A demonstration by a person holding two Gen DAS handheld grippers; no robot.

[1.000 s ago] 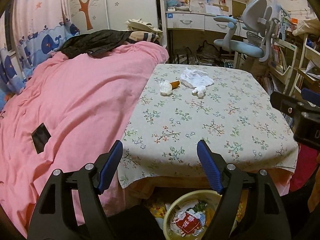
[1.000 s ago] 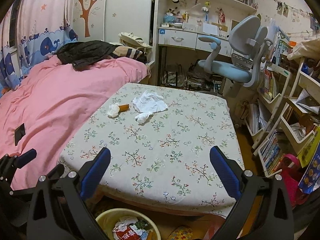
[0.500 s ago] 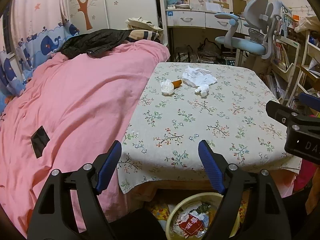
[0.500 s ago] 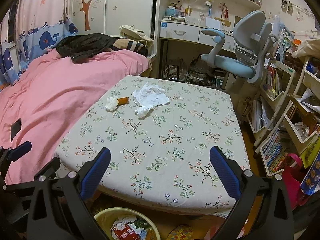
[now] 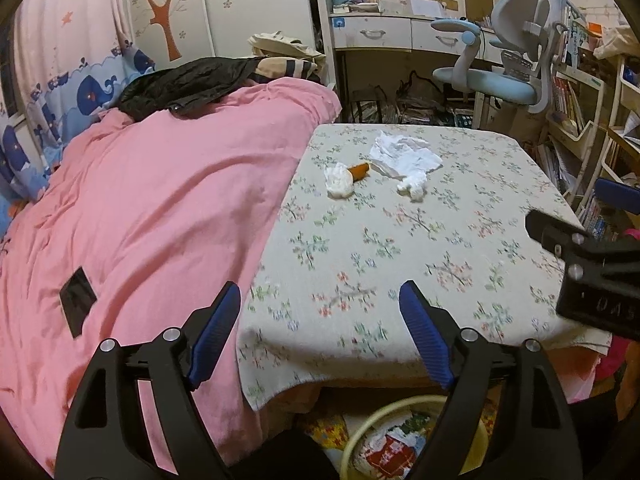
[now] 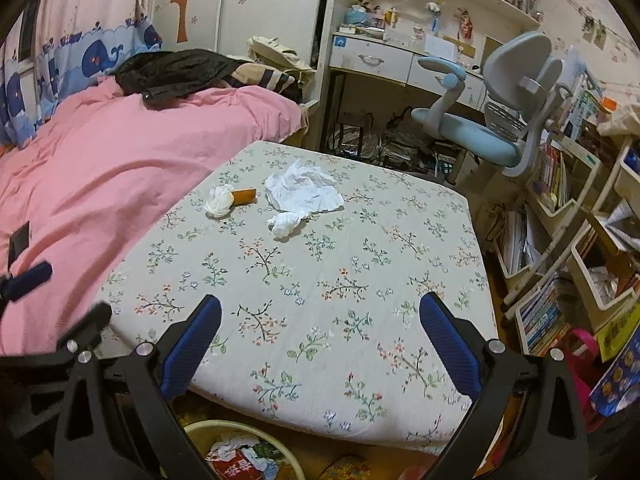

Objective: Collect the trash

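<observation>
Lying on the far left part of the bench (image 6: pixel 320 280) are four bits of trash: a flat crumpled tissue (image 6: pixel 304 192), a smaller tissue wad (image 6: pixel 285 224) just near of it and touching its edge, a balled tissue (image 6: pixel 219 202) to the left, and a short orange stub (image 6: pixel 245 195) touching that ball on its right side. A flowered cloth is covering the bench.

Both tools are hovering at the near edge, well apart from the trash. The left tool (image 5: pixel 320 332) is opening, its blue pads spreading with nothing between them but the cloth's corner far below. The right tool (image 6: pixel 320 344) is standing wide open, also gripping nothing.

Under the near edge of the bench a round yellow bin (image 6: pixel 288 454) is sitting on the floor, holding wrappers and paper. A bed with a pink cover (image 5: pixel 152 208) is running along the bench's left side, a black jacket (image 5: pixel 180 84) lying at its far end. Beyond the bench a pale blue desk chair (image 6: pixel 492 116) is facing a white desk, and crowded bookshelves (image 6: pixel 560 184) are lining the right.
</observation>
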